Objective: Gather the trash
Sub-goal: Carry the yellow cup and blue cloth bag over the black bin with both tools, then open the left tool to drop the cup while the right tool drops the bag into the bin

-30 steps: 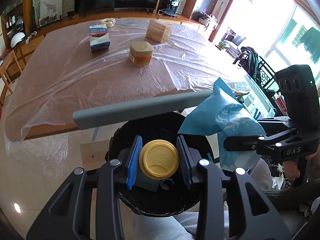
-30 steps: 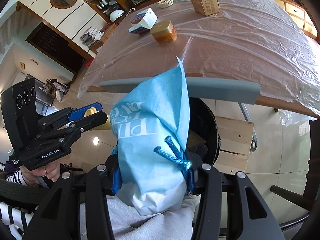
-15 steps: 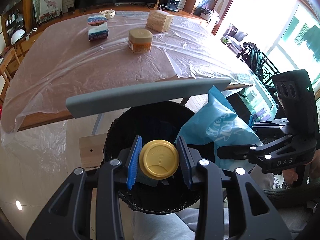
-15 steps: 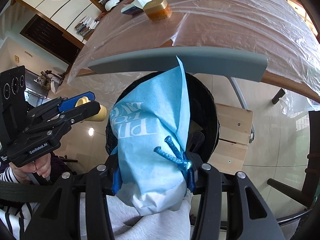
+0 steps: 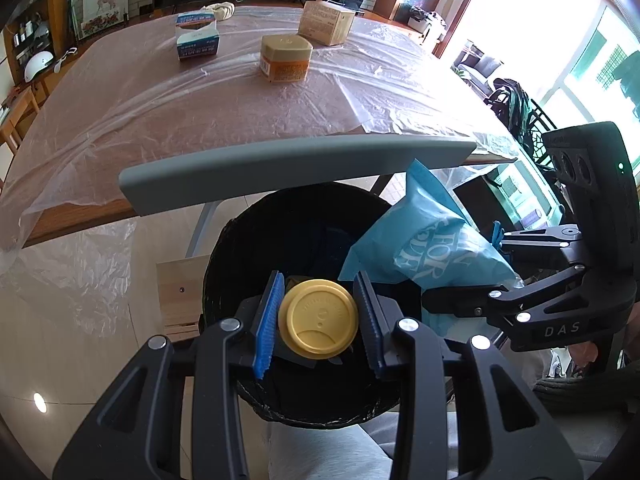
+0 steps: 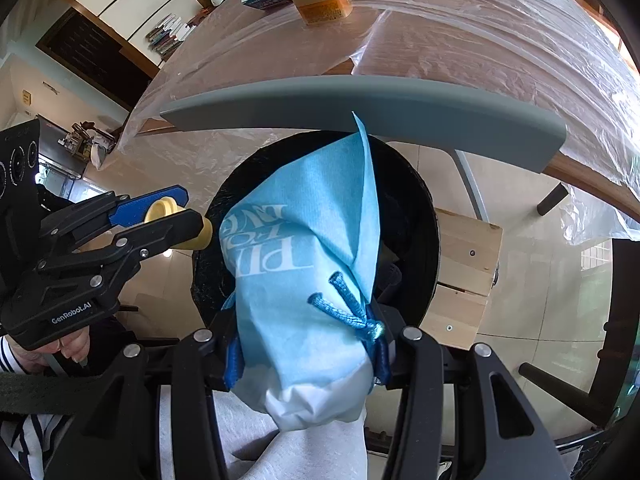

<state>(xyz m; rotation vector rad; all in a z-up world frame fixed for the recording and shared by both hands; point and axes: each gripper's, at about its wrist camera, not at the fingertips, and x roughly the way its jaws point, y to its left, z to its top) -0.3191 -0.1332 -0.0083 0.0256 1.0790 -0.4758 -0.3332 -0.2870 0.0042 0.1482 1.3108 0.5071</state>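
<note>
My left gripper (image 5: 319, 316) is shut on a yellow cup lid (image 5: 318, 317) and holds it over the near side of a black trash bin (image 5: 248, 248). It also shows in the right wrist view (image 6: 168, 220), at the bin's left rim. My right gripper (image 6: 306, 354) is shut on a light blue drawstring bag (image 6: 304, 240) with white lettering, held above the bin (image 6: 416, 216). In the left wrist view the bag (image 5: 424, 248) hangs over the bin's right rim.
A grey chair back (image 5: 296, 164) crosses just beyond the bin. Behind it is a plastic-covered table (image 5: 160, 100) with a blue-white box (image 5: 197, 40), an amber jar (image 5: 286, 58) and a cardboard box (image 5: 326, 28). A wooden block (image 6: 464, 276) lies on the tiled floor.
Both grippers have moved forward and down over the bin, which now fills more of both views. The lid and the bag stay gripped.
</note>
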